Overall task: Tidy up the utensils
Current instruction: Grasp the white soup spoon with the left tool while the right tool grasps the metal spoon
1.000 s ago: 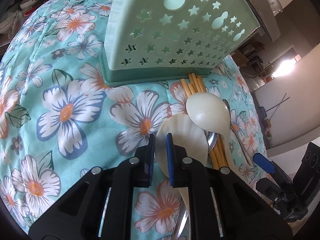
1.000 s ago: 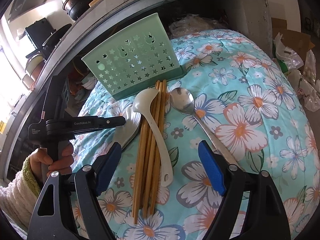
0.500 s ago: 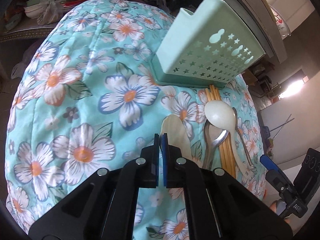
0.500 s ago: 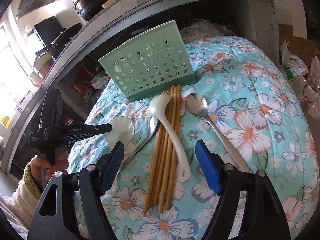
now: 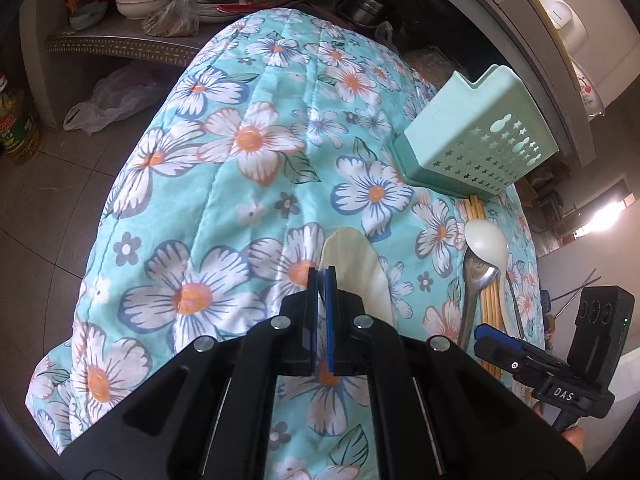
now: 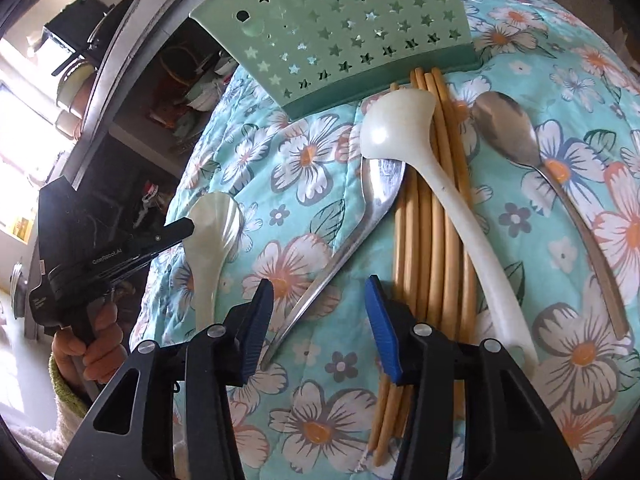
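My left gripper (image 5: 321,276) is shut on the rim of a pearly shell spoon (image 5: 356,272) and holds it just above the floral cloth; the spoon also shows in the right wrist view (image 6: 212,236). My right gripper (image 6: 316,320) is open, its jaws on either side of the handle of a metal spoon (image 6: 360,216). To the right of it lie a bundle of wooden chopsticks (image 6: 424,216), a white ladle (image 6: 404,128) across them, and a second metal spoon (image 6: 508,128). The mint-green utensil holder (image 6: 344,28) stands behind them; it also shows in the left wrist view (image 5: 476,140).
The quilted floral cloth (image 5: 224,184) covers a rounded surface that drops off at the left. A shelf with bowls and bags (image 5: 160,4) is at the back left. A counter edge (image 6: 132,52) runs behind the holder.
My left gripper closed on the shell spoon and drew it back and left, away from the pile. My right gripper moved forward and left and now straddles the metal spoon's handle.
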Available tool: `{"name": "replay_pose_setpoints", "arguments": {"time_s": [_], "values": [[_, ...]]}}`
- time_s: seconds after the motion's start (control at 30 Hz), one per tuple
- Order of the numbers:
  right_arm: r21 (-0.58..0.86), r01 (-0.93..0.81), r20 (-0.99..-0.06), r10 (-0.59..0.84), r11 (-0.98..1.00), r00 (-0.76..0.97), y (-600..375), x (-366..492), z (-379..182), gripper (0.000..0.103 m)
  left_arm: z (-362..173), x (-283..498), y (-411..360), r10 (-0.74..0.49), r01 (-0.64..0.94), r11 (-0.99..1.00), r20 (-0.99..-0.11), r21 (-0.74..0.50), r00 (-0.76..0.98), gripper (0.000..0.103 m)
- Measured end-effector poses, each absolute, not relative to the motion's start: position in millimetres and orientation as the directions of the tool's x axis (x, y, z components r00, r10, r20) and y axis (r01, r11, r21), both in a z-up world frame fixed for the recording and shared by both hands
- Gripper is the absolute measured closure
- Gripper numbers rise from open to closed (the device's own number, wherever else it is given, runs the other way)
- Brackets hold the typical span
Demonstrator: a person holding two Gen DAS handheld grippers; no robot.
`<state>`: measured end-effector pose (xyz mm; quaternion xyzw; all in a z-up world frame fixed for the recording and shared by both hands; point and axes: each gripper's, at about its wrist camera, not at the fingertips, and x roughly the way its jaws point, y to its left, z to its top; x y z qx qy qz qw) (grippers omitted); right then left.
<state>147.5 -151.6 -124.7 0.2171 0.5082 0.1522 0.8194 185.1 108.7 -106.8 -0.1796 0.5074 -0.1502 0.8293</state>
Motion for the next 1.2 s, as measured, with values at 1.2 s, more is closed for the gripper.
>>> {"name": "replay_pose_setpoints", "arguments": {"time_s": [1.2], "values": [[0.465, -0.252, -0.811, 0.523, 0.849, 0.263, -137, 153, -116, 0.059, -116, 184, 119, -0.444, 0.032, 0.876, -0.78, -0.481, 0.442, 0.098]]}}
